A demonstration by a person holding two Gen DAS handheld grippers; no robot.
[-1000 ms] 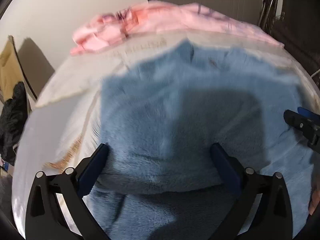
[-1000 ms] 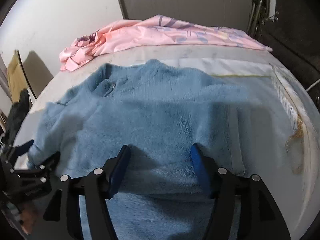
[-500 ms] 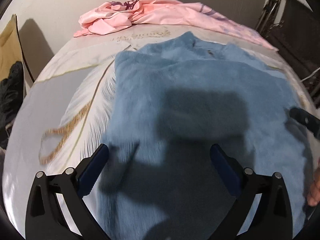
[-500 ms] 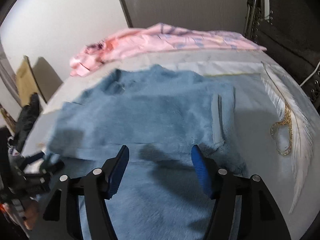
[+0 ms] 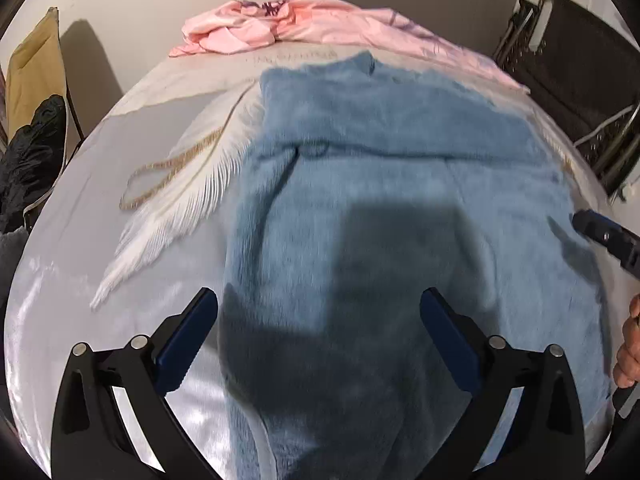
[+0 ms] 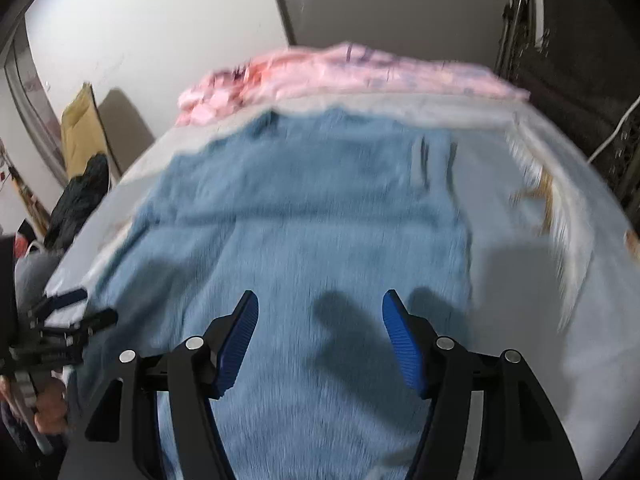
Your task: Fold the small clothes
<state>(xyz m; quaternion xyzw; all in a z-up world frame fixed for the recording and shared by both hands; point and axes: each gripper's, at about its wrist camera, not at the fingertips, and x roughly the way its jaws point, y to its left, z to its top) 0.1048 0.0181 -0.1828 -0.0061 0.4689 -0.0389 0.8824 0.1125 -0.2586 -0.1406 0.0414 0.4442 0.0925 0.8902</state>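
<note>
- My left gripper (image 5: 318, 334) hangs above the near left part of the blue fleece garment (image 5: 392, 200); its fingers (image 5: 188, 340) stand wide apart and hold nothing.
- The garment lies on the worktop (image 5: 80, 240), beside a printed white feather (image 5: 188, 200), with a pink garment (image 5: 304, 20) well behind. It looks thick and plush; a fold line crosses its upper part.
- My right gripper (image 6: 320, 344) hovers over the near right part, fingers (image 6: 400, 344) spread, empty.
- Judgement: I am between folds; the next move calls for gripping a near edge on each side.
</note>
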